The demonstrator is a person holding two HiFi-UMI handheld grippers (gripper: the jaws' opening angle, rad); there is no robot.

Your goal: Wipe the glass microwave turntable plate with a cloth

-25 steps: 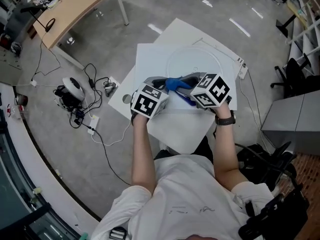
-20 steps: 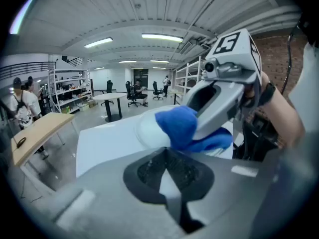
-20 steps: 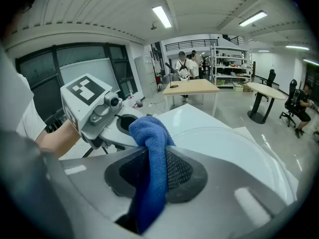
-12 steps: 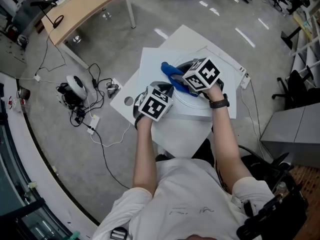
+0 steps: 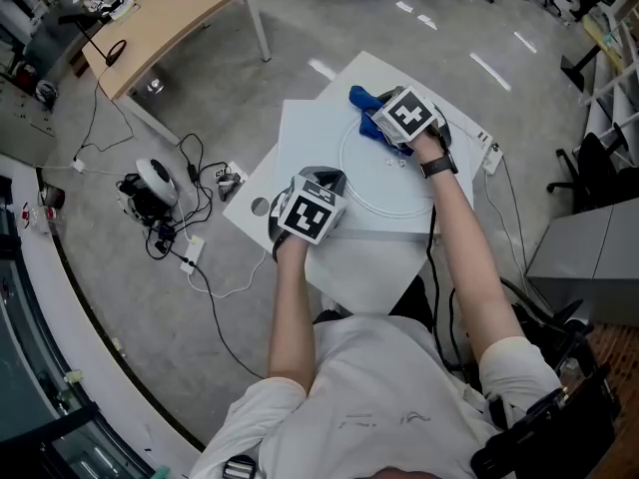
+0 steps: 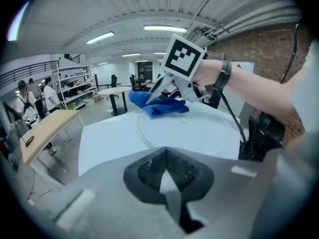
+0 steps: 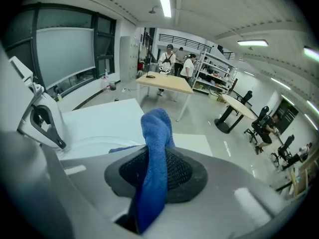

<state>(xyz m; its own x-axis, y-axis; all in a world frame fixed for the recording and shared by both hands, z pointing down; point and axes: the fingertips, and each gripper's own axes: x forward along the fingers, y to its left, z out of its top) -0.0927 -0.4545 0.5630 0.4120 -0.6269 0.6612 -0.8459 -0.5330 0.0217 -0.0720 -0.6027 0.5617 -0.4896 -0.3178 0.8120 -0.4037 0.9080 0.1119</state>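
The round glass turntable plate (image 5: 399,183) lies flat on a white table (image 5: 369,262). My right gripper (image 5: 375,118) is at the plate's far left rim, shut on a blue cloth (image 5: 361,101) that bunches between its jaws (image 7: 155,133) and drapes onto the glass. In the left gripper view the cloth (image 6: 162,106) rests on the far part of the plate (image 6: 199,131). My left gripper (image 5: 324,177) sits by the plate's near left rim. Its jaws stand together (image 6: 165,156) with nothing seen between them. Whether it touches the glass is hidden.
A wooden desk (image 5: 165,13) stands far left. Cables and a round device (image 5: 150,180) lie on the floor left of the table. A power strip (image 5: 488,152) sits at the table's right edge, with a black chair (image 5: 589,148) beyond. People stand in the background (image 7: 174,59).
My right gripper has carried the cloth from the plate's near side across to its far left rim. My left gripper drew back to the near left rim and has stayed there.
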